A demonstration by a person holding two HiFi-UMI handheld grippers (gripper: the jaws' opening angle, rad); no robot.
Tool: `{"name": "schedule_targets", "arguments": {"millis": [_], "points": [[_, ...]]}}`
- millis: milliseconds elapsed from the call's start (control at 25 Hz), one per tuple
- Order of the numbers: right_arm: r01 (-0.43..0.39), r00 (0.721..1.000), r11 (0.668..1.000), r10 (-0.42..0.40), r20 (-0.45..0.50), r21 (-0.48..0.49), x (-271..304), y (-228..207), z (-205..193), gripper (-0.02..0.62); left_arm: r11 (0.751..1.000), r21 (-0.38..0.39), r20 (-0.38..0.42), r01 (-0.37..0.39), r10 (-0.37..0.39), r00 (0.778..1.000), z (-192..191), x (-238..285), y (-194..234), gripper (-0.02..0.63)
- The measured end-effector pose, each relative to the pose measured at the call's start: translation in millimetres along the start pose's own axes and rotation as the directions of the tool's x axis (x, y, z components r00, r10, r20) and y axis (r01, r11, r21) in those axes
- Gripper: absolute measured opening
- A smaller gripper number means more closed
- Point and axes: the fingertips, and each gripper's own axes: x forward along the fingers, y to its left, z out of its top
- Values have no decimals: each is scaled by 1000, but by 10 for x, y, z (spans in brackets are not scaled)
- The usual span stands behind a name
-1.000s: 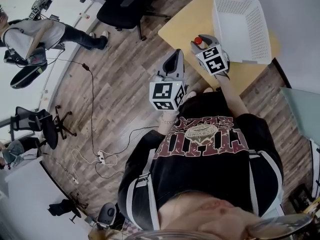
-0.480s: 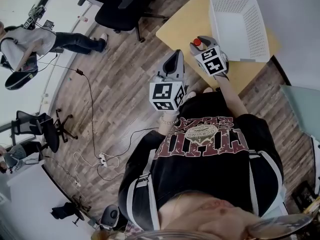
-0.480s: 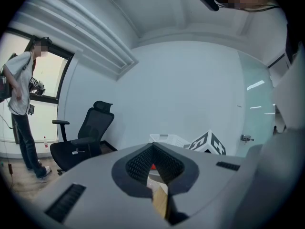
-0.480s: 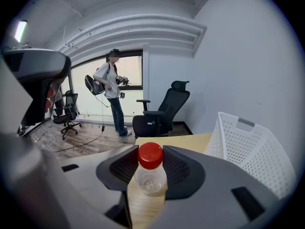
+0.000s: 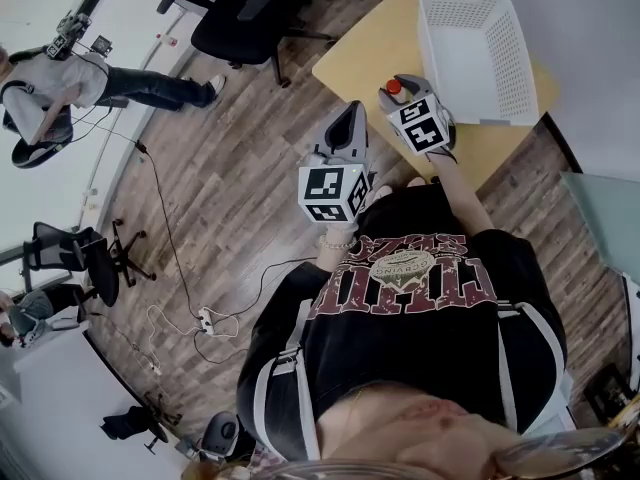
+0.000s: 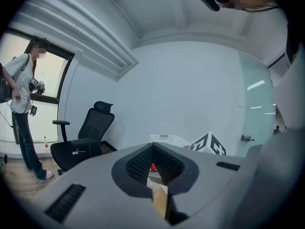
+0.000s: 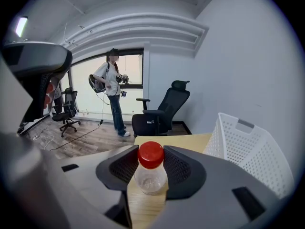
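Right tool (image 7: 148, 162) has its two grey jaws closed on a small bottle (image 7: 151, 178), one jaw on each side. The bottle fills the gap between them. It is see-through, and nothing shows inside it. It has a round body, a short neck and a bright red cap (image 7: 151, 154) on top. It stands straight up. The cap sits level with the dark bumpy pads (image 7: 177, 168) inside the jaws, and the body reaches down below them. Under the bottle is the light wood tabletop (image 7: 145, 211). I cannot tell if the bottom of the bottle touches the wood. In the right gripper view the bottle is in the low middle of the frame. In the head view only its red cap shows, at the tip of the right tool, in the upper right of the frame.

A white basket (image 7: 250, 159) with many little holes stands on the tabletop at the right of the frame, near the bottle but not touching it.

Left tool (image 6: 155, 170) is closed with nothing in it. Only a thin slit shows between its jaws. In the head view it is over the wood floor (image 5: 230, 168), in the middle of the frame. A black chair (image 7: 161, 112) stands behind the tabletop, and a person (image 7: 110, 85) stands by the window.
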Motion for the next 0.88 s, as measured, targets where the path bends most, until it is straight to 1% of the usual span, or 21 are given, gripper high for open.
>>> {"name": "schedule_targets", "arguments": {"millis": [280,400,560,880], "points": [[-8,1000,1000,8,-17,-8,-12,40,-26,167,1000,0,2,4,-4,1000,18,-3,1,48],[-2,1000,1000,2,5,8,-36,26,28,167,1000,1,1,4,-4,1000,14,0,15,46],[-17,999,998,14,46,62,-72,28,117,167,1000,1,-1,8,-8,1000,23,5,4,47],[-10,995,998,4,96,59,-202,18,293,167,1000,3,-2,16,-16,1000,14,17,-31,47]]}}
